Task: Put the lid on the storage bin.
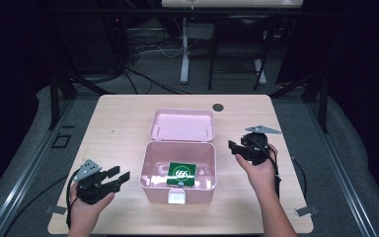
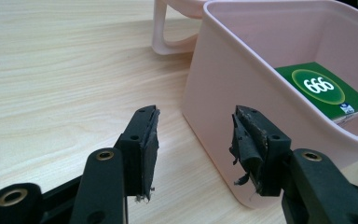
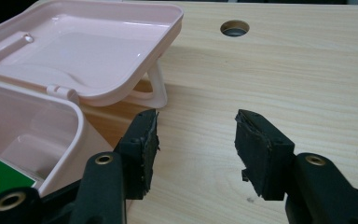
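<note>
I hold the left claw [image 1: 120,177] and right claw [image 1: 234,147] wide open and empty, flanking the pink box [image 1: 150,185] on the surface [image 1: 113,123], its lid [image 1: 182,125] back, apparently for reaching the green packet [image 1: 181,173] inside.

Green flat packet marked 666 [image 3: 0,179]: cut off by frame edge, left of right gripper's fingers [image 3: 142,151]. Small white label at its corner [image 2: 348,108] unreadable

Wood table [image 1: 118,123] w/ cable hole [image 1: 218,107].
</note>
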`<state>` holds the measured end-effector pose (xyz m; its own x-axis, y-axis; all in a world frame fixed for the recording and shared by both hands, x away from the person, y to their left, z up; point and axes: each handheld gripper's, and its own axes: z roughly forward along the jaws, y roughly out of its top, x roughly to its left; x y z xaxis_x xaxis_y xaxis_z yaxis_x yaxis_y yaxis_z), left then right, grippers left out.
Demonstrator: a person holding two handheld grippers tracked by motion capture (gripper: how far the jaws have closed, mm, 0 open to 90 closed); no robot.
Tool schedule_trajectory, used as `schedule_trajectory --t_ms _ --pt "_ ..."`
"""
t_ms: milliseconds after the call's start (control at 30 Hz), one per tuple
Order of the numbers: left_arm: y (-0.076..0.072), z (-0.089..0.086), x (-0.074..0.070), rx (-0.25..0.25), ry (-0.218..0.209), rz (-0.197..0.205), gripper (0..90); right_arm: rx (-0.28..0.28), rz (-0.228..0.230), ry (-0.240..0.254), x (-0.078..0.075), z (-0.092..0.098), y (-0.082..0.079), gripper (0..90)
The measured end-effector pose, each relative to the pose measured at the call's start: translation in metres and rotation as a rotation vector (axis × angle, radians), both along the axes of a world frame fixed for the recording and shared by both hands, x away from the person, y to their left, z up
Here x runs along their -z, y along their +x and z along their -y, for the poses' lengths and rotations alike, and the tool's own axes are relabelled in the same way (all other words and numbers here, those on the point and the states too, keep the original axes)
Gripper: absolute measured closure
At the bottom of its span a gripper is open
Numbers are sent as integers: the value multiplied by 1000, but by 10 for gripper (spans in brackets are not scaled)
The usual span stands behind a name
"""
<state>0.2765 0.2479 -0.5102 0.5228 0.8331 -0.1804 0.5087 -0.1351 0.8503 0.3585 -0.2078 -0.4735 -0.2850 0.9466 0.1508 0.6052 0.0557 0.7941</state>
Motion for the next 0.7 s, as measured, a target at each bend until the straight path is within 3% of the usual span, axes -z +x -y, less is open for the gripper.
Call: schedule_trajectory --t_ms 167,500,700 --pt "1 3 -3 14 -12 -6 508 -12 15 -14 0 -4 -1 472" --pt "-2 8 -13 36 -18 2 526 -37 -22 -8 3 -12 1 492" --pt "-3 9 -21 36 -27 -6 508 -57 -4 -40 -2 -20 0 491"
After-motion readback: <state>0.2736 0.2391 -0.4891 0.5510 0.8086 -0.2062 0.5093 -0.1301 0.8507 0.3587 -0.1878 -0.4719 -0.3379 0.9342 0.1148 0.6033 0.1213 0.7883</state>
